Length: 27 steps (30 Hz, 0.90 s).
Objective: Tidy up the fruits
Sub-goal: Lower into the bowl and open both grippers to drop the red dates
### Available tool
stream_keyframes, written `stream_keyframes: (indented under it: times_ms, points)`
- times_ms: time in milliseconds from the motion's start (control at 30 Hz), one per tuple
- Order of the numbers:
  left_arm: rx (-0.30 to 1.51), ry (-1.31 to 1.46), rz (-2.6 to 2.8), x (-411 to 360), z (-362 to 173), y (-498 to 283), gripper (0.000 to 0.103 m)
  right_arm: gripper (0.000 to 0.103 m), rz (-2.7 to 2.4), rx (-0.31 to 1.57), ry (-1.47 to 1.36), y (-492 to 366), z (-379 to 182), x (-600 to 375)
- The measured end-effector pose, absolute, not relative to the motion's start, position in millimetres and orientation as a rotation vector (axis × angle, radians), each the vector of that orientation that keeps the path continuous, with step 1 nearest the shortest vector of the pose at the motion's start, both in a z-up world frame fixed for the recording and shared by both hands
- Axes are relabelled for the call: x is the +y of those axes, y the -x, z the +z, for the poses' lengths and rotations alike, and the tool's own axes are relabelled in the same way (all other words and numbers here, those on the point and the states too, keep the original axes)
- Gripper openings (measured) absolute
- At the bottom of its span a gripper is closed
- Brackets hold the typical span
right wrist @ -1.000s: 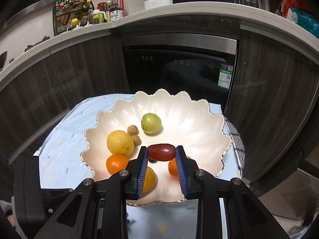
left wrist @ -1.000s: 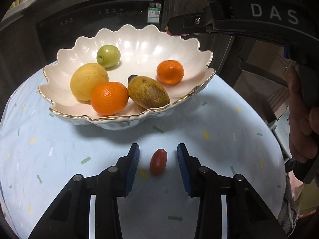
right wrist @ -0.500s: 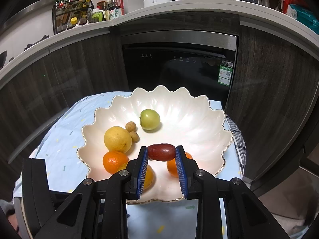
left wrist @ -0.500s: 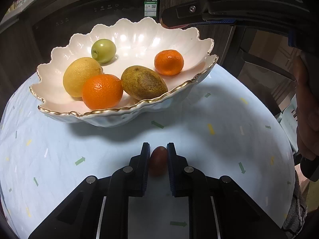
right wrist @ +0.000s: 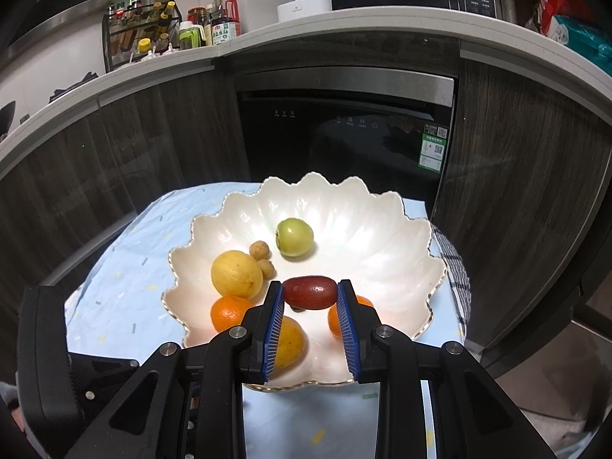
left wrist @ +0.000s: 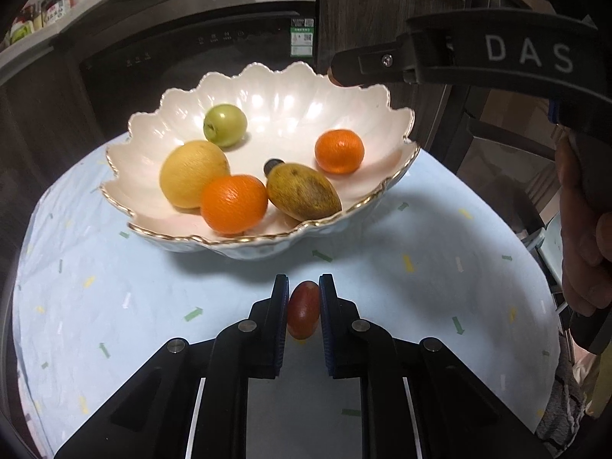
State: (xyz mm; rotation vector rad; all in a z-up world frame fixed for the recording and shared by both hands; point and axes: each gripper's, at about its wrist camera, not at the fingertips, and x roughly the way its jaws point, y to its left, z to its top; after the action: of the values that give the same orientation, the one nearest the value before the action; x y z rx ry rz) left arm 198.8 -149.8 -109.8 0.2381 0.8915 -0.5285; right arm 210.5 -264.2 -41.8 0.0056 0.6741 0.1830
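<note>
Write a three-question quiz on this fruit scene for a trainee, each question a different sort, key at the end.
1. True or false: the left gripper is shut on a small red fruit above the blue tablecloth.
2. Which fruit lies furthest back in the white bowl? A lemon; B green fruit; C orange.
3. Fill in: the right gripper holds a dark red fruit over the ____.

Key: 1 true; 2 B; 3 bowl.
</note>
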Motion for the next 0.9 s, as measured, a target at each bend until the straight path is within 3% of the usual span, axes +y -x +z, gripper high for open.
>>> stream_keyframes:
  times_ms: [467, 900]
  points:
    - [0.810, -0.218, -0.480, -121, -60, -193, 0.017, 0.030, 0.195, 0.636, -0.004, -204, -11, -249]
    - [0.729, -0.227, -0.466, -119, -26, -235, 0.017, 0.030, 0.182, 0.629, -0.025, -220, 1, -254]
